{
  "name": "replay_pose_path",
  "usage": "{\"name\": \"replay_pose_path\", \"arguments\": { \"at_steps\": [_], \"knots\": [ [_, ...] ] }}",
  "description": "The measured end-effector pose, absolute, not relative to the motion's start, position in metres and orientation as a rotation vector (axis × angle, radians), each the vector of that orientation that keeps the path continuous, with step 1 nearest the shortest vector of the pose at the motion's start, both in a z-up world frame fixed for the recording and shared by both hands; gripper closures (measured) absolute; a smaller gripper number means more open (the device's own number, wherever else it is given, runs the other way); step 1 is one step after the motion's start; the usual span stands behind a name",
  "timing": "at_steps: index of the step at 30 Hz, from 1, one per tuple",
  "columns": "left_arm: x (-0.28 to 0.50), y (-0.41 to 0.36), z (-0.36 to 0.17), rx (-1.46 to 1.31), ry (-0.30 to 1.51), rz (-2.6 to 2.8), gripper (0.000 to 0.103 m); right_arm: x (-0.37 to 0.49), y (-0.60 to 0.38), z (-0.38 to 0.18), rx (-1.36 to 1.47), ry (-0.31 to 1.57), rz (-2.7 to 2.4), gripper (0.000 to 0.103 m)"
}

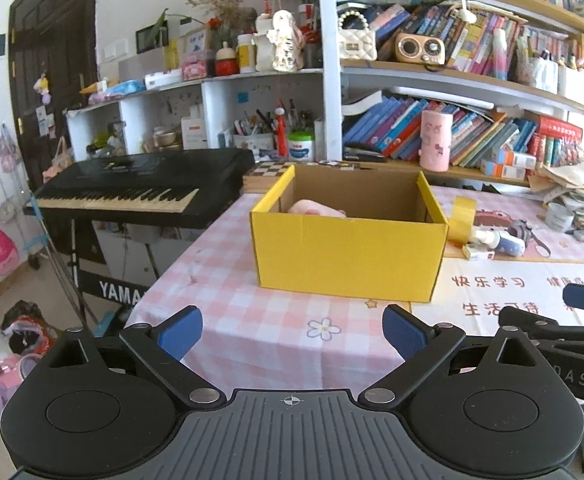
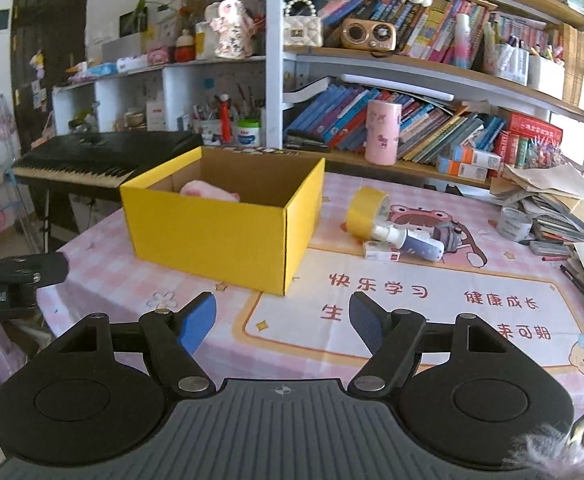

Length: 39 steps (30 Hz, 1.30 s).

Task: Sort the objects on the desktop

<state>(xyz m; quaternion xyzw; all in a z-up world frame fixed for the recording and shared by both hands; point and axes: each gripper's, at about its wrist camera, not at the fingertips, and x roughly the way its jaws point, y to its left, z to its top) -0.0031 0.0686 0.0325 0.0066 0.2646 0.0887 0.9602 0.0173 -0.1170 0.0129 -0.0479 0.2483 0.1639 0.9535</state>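
The yellow cardboard box (image 2: 220, 232) is set open-topped toward the left edge of the surface (image 2: 412, 300), presumably as the receptacle for sorted items. Plain brown board is seen on its inner walls, and a soft pink item (image 2: 208, 191) is already lodged inside against the left wall. What that item is cannot be told.

The items judged unsorted are grouped just right of the box, toward the far edge: a roll of yellow tape (image 2: 366, 212) stood on its rim, a small spray bottle (image 2: 408, 240) laid on its side, a flat white carton (image 2: 382, 256) touching the bottle, and a small greyish object (image 2: 446, 237) beside them.

The surface is covered by a pink checked cloth with a glossy printed mat.

The left gripper (image 1: 292, 330) is held spread and empty before the box. The right gripper (image 2: 282, 322) is likewise spread, nothing between its blue ribbed pads (image 2: 198, 322), short of the group.
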Motion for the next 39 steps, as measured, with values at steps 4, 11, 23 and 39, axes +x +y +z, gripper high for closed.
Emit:
{"name": "replay_pose_path", "arguments": {
  "at_steps": [4, 11, 23, 39],
  "knots": [
    [-0.003, 0.065, 0.032, 0.013, 0.532, 0.162, 0.004, 0.015, -0.117, 0.012, -0.102, 0.508, 0.33, 0.03],
    [0.001, 0.056, 0.028, 0.027, 0.552, 0.112, 0.004, 0.013, -0.124, 0.008, -0.106, 0.531, 0.301, 0.03],
    [0.012, 0.038, 0.019, 0.047, 0.588, 0.0, 0.004, 0.011, -0.142, 0.001, -0.096, 0.583, 0.217, 0.027],
    [0.028, 0.016, 0.01, 0.057, 0.625, -0.135, 0.004, 0.01, -0.167, -0.005, -0.074, 0.64, 0.086, 0.026]
  ]
}}
